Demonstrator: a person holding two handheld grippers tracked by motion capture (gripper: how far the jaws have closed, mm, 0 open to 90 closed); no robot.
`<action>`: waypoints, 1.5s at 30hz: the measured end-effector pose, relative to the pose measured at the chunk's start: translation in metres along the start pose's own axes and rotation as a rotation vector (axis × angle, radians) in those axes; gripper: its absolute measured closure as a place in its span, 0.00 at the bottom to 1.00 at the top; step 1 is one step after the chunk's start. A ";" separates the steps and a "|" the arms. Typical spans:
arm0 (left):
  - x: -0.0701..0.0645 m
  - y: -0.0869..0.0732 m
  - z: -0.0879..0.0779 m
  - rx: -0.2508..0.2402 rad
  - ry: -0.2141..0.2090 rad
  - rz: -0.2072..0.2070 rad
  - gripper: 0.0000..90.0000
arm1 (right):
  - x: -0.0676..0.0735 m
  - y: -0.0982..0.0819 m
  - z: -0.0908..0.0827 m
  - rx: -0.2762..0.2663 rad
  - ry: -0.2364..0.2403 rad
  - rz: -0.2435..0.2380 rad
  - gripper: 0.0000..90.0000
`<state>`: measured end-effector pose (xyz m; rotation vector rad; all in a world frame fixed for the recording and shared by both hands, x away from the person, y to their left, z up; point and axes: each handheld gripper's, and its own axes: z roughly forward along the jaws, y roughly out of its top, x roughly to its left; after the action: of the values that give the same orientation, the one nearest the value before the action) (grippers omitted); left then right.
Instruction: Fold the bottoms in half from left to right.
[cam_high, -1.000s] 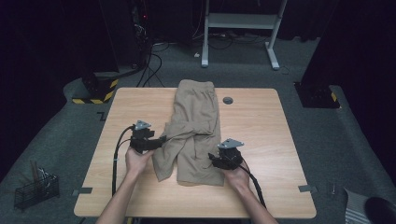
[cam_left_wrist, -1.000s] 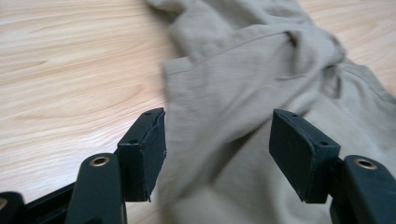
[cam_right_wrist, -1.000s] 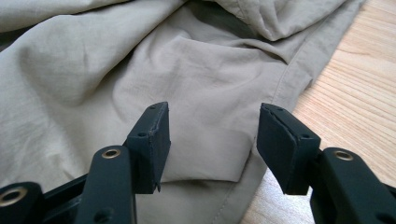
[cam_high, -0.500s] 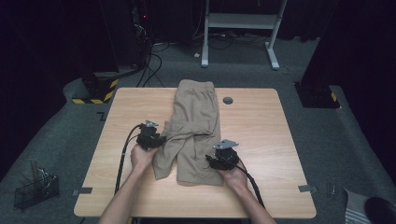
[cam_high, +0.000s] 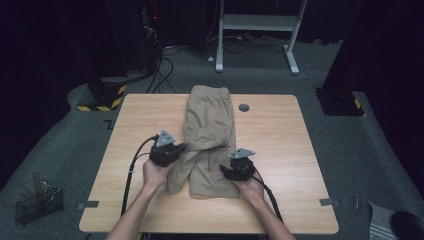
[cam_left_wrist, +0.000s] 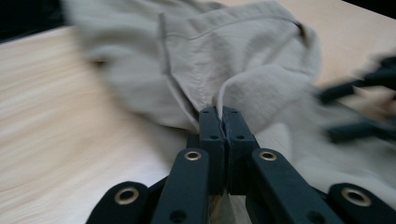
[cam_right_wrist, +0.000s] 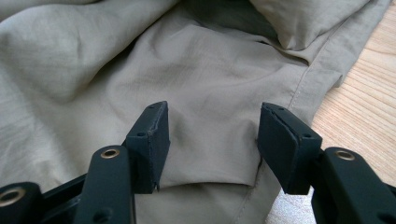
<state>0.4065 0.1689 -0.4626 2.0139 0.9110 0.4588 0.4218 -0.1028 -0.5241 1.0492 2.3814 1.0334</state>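
Observation:
A pair of khaki shorts (cam_high: 210, 120) lies lengthwise down the middle of the wooden table (cam_high: 290, 150). My left gripper (cam_high: 182, 148) is at the cloth's left edge, where its jaws have just been closing. In the left gripper view, the left gripper (cam_left_wrist: 223, 114) is shut with a fold of the khaki fabric (cam_left_wrist: 243, 56) pinched between its tips. My right gripper (cam_high: 224, 172) rests at the lower right part of the shorts. In the right gripper view, the right gripper (cam_right_wrist: 212, 126) stands open, its jaws over flat fabric (cam_right_wrist: 93, 60) near a hem.
A small grey round disc (cam_high: 244, 107) sits in the tabletop just right of the waistband. Bare wood lies on both sides of the shorts. On the floor are a wire basket (cam_high: 37, 202) at left and a white desk frame (cam_high: 255, 20) behind.
My left gripper moved right onto the shorts' left edge and closed on the fabric, bunching it. The right gripper has stayed where it was, still open.

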 end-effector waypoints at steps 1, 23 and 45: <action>-0.009 -0.002 0.003 0.019 -0.025 0.028 0.98 | 0.000 0.000 0.000 0.000 -0.002 0.002 0.49; 0.002 -0.012 -0.028 -0.061 0.009 -0.050 0.47 | -0.008 -0.009 -0.028 -0.007 -0.012 0.035 0.50; 0.033 -0.033 0.051 0.166 0.230 -0.183 0.37 | -0.012 0.009 0.009 0.004 -0.027 0.007 0.50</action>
<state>0.4452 0.1773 -0.5196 2.0291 1.3003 0.5348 0.4399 -0.1030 -0.5234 1.0672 2.3603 1.0112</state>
